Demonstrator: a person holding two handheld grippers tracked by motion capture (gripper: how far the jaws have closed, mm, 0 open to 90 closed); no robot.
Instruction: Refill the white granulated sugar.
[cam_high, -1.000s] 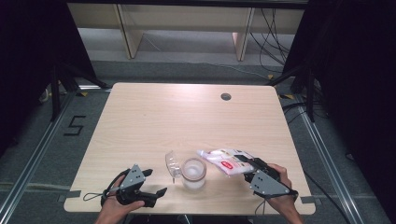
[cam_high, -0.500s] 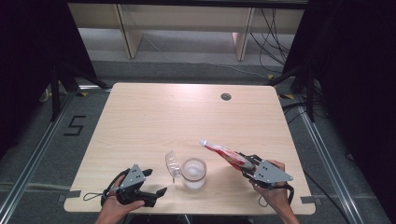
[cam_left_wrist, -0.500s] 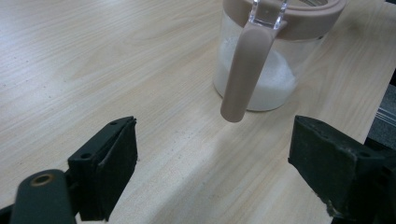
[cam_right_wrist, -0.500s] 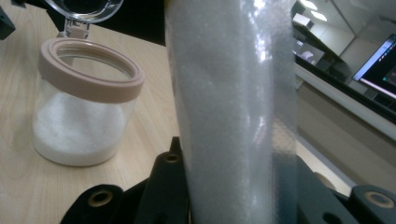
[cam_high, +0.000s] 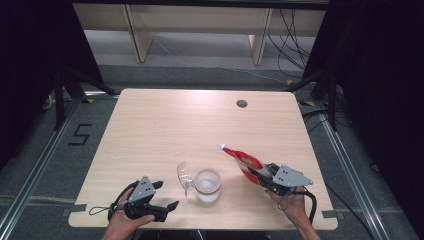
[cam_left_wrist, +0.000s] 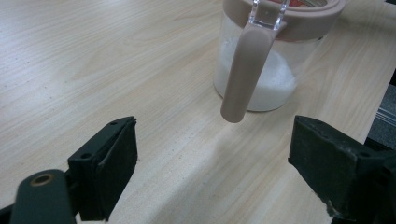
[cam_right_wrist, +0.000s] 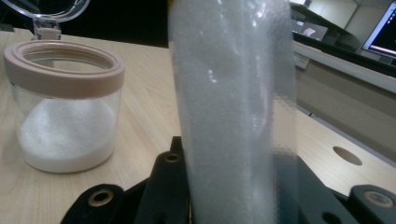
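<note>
A clear jar (cam_high: 207, 185) with a beige rim stands near the table's front edge, partly filled with white grains (cam_right_wrist: 65, 133). Its clear hinged lid (cam_high: 184, 175) is flipped open to the left, and a beige latch (cam_left_wrist: 243, 70) hangs down its side. My right gripper (cam_high: 260, 176) is shut on a red and white bag (cam_high: 241, 158) of white grains (cam_right_wrist: 236, 107), held right of the jar and pointing up and away. My left gripper (cam_high: 167, 195) rests open on the table left of the jar, jaws wide apart and nothing between them.
The light wooden table (cam_high: 165, 120) has a round cable hole (cam_high: 242, 103) at its far right. Black cables (cam_high: 102, 209) trail from both grippers by the front edge. Shelving (cam_high: 200, 20) stands beyond the table.
My right gripper has drawn the bag back from over the jar toward the right and tilted it more upright. The left gripper has stayed put.
</note>
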